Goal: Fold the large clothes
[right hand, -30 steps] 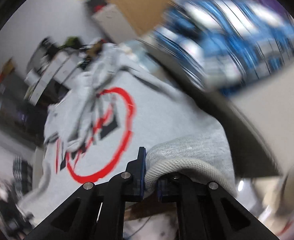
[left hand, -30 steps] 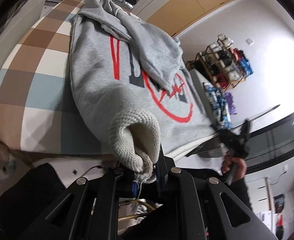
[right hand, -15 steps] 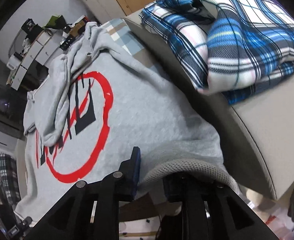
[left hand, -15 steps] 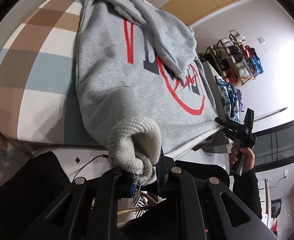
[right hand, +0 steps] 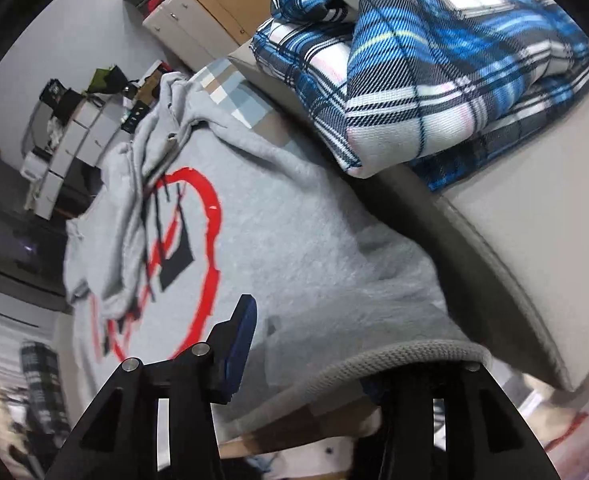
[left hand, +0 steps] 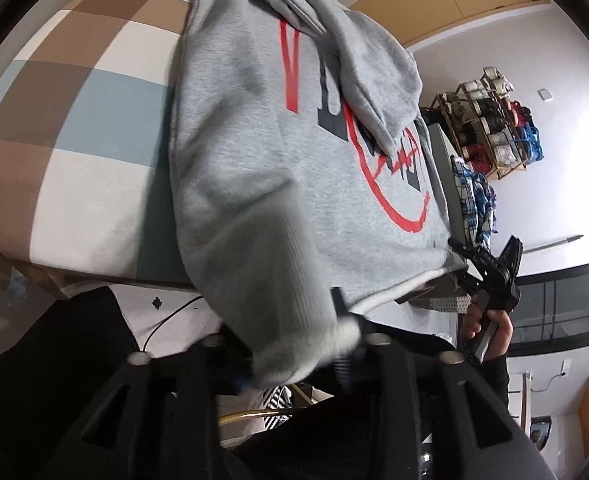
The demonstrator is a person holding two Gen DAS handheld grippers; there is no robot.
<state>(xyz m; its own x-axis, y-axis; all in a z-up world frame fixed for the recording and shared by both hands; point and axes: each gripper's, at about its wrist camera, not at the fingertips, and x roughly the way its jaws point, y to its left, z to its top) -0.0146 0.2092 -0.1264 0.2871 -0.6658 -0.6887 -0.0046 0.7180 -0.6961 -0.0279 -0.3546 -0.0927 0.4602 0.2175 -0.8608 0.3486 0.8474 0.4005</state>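
A grey hoodie (left hand: 254,140) with a red and black print lies flat on the checked bed cover (left hand: 74,120). Its ribbed sleeve cuff (left hand: 298,300) hangs blurred between the fingers of my left gripper (left hand: 294,344). Those jaws are opening and the pads no longer pinch the cuff. In the right wrist view the hoodie (right hand: 294,240) fills the middle, and its ribbed hem (right hand: 394,354) lies across my right gripper (right hand: 310,344). Its jaws are opening too: the blue pad (right hand: 240,344) stands clear of the cloth, and the other finger is hidden under the hem. The right gripper (left hand: 490,268) also shows at the hem's far corner.
A folded blue plaid garment (right hand: 414,60) rests on a grey padded surface (right hand: 514,220) right beside the hoodie. A shelf rack (left hand: 490,120) stands against the white wall. White drawer units (right hand: 66,136) stand beyond the bed. The bed's near edge runs just below the hem.
Both grippers were shut, the left on the cuff and the right on the hem, and have spread apart. The cuff has slipped down and stretched out; the hem has sagged onto the right finger.
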